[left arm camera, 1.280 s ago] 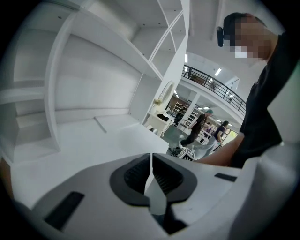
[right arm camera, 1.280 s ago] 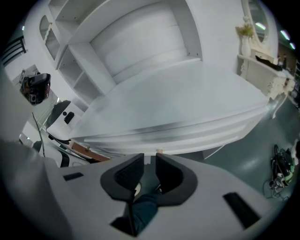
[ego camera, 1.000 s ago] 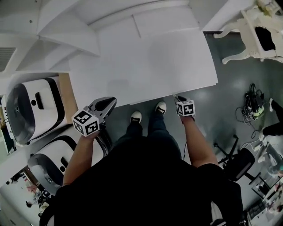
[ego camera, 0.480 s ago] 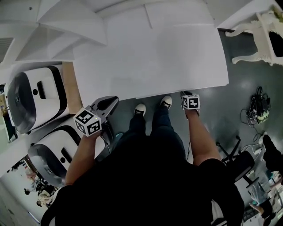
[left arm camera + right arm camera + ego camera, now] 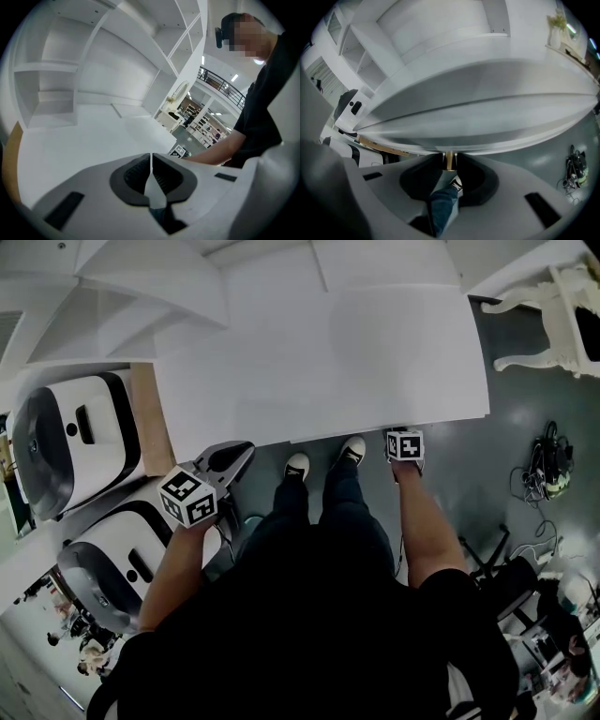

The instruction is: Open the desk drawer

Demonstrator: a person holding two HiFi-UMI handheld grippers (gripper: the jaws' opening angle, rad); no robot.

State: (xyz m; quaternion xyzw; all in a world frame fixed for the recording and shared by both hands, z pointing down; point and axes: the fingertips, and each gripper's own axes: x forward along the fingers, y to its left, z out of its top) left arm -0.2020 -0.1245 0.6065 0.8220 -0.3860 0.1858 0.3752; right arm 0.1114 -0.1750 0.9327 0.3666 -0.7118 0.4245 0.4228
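Only the right gripper view shows the flat grey drawer front (image 5: 497, 124) under the smooth white rectangular desk top (image 5: 328, 362), with its slim brass knob (image 5: 449, 162) between the right gripper's (image 5: 449, 155) parted, just-narrowing jaws, while the left gripper's (image 5: 151, 157) ribbed black jaws meet, empty.

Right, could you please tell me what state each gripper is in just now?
Left gripper: jaws shut, empty.
Right gripper: jaws open, just closing slightly, brass drawer knob between them, not gripped.

One white desk (image 5: 328, 362) is standing with one brass knob (image 5: 449, 161); two white-and-black machines (image 5: 70, 442) (image 5: 122, 563) are sitting beside it; two sneakers (image 5: 297, 465) (image 5: 352, 448) and two grippers, left gripper (image 5: 242, 452) and right gripper (image 5: 401, 433), are showing.
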